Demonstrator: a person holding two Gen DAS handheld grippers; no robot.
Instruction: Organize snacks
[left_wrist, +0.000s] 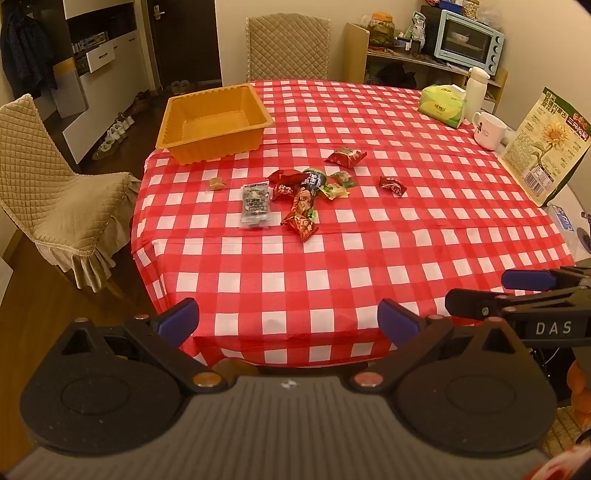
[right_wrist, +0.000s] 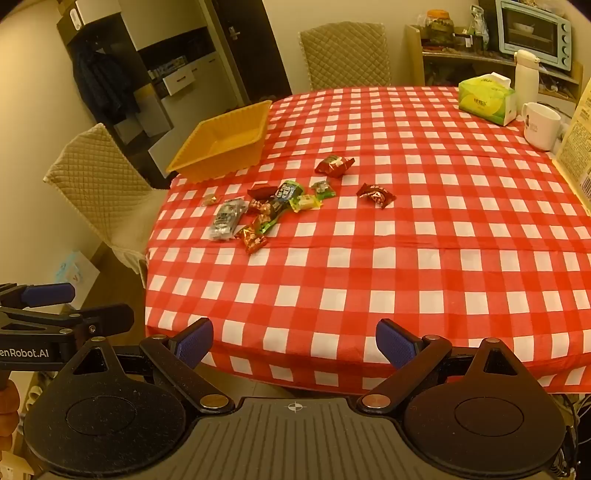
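Observation:
Several small snack packets lie in a loose pile (left_wrist: 299, 195) (right_wrist: 273, 206) mid-table on the red checked cloth. A grey packet (left_wrist: 255, 205) (right_wrist: 227, 218) lies at the pile's left. Two red packets lie apart to the right (left_wrist: 345, 157) (left_wrist: 392, 185). An empty orange basket (left_wrist: 214, 122) (right_wrist: 225, 140) stands at the far left corner. My left gripper (left_wrist: 288, 319) is open and empty over the near table edge. My right gripper (right_wrist: 295, 343) is open and empty there too, and shows at the right of the left wrist view (left_wrist: 476, 295).
A green tissue box (left_wrist: 443, 105), a white bottle (left_wrist: 478, 86), a white mug (left_wrist: 489, 129) and a sunflower-seed bag (left_wrist: 546, 147) stand along the table's right side. Quilted chairs stand at the left (left_wrist: 55, 184) and behind (left_wrist: 288, 46).

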